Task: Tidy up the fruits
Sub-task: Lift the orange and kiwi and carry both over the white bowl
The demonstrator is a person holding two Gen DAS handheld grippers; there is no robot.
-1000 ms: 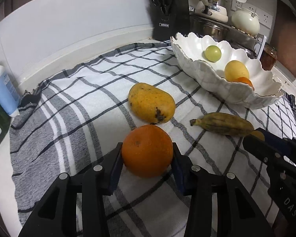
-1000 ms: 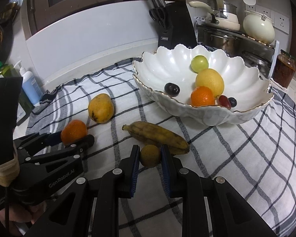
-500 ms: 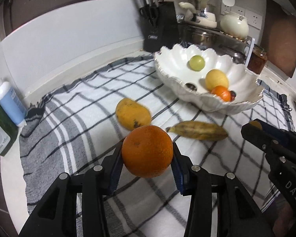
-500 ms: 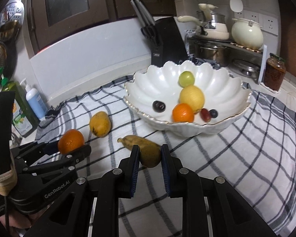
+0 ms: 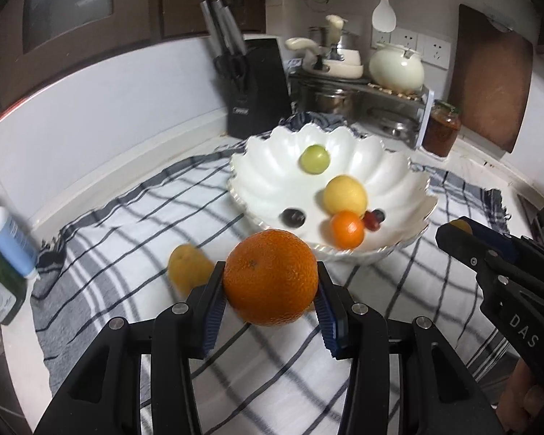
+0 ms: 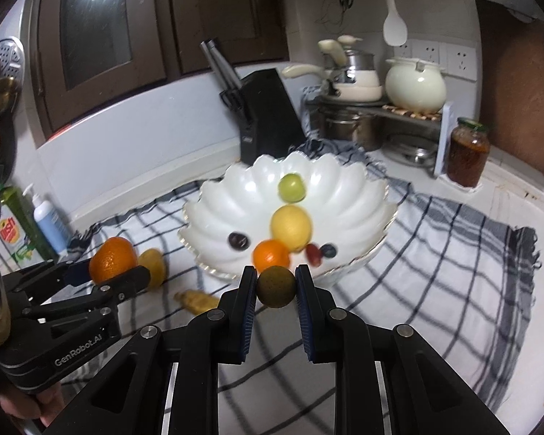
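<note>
My left gripper [image 5: 270, 291] is shut on a large orange [image 5: 270, 277], held in the air above the checked cloth; it shows too in the right wrist view [image 6: 112, 258]. My right gripper [image 6: 275, 286] is shut on a small round brownish fruit [image 6: 275, 286], lifted in front of the white scalloped bowl [image 6: 235, 199]. The bowl [image 5: 272, 174] holds a green fruit [image 5: 314, 159], a yellow fruit [image 5: 345, 195], a small orange [image 5: 347, 229] and dark and red grapes. A yellow mango [image 5: 188, 266] and a banana [image 6: 196, 300] lie on the cloth.
A black knife block [image 5: 257, 87] stands behind the bowl. A rack with pots and a cream kettle [image 5: 397, 65] is at the back right, beside a jar [image 5: 441, 132]. Soap bottles [image 5: 9, 235] stand at the cloth's left edge. A person's hand [image 6: 25, 409] holds the left gripper.
Both grippers have risen off the cloth with their fruits and moved toward the bowl, which now sits closer to the centre of both views. The mango and banana stayed on the cloth.
</note>
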